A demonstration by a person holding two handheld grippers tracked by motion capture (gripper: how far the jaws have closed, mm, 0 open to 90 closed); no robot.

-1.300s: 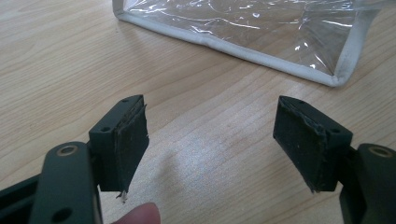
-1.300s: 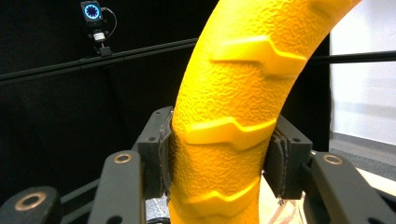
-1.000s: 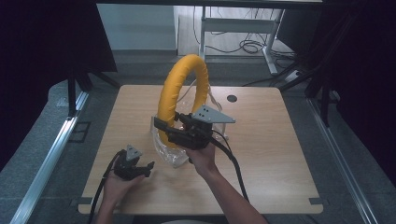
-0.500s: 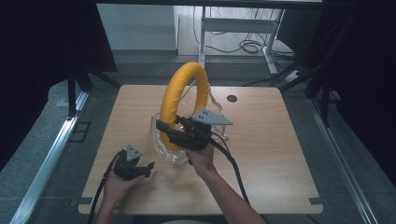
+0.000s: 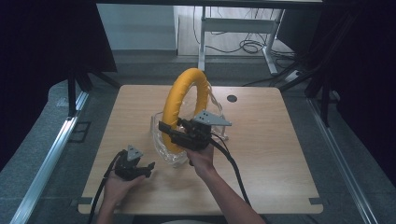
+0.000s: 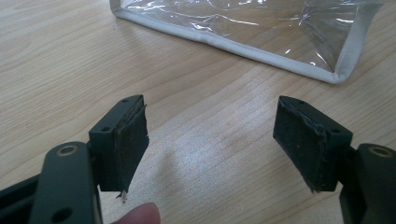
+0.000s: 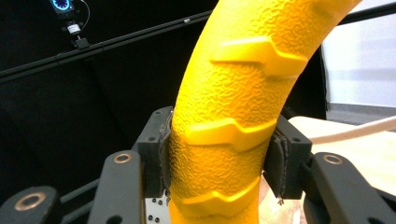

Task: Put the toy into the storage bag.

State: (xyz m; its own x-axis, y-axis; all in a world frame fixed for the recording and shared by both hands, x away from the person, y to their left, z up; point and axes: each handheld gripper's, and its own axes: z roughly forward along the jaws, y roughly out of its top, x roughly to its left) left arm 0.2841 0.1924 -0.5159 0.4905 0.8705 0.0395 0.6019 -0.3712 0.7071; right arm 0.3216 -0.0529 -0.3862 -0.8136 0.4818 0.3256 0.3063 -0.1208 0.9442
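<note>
Yellow and rough in its surface, the ring [image 5: 187, 100] stands upright on its edge above the middle of the wooden table [image 5: 275, 154], and its lower part sits inside a clear plastic bag [image 5: 163, 144] with a white trim. We see the right gripper [image 5: 175, 133] clamped on the lower part of this ring: in the right gripper view both black pads press against the ring [image 7: 224, 140] from the two sides, and the raised ribs of the ring show between them.

We see the left gripper [image 5: 148, 167] near the front left part of the table, held low in the left hand [image 5: 119, 186], just beside the bag but apart from it. In the left gripper view its jaws stand wide apart with nothing between them, only the bare wood below, and the trimmed corner of the bag [image 6: 261, 32] lies ahead of them.
</note>
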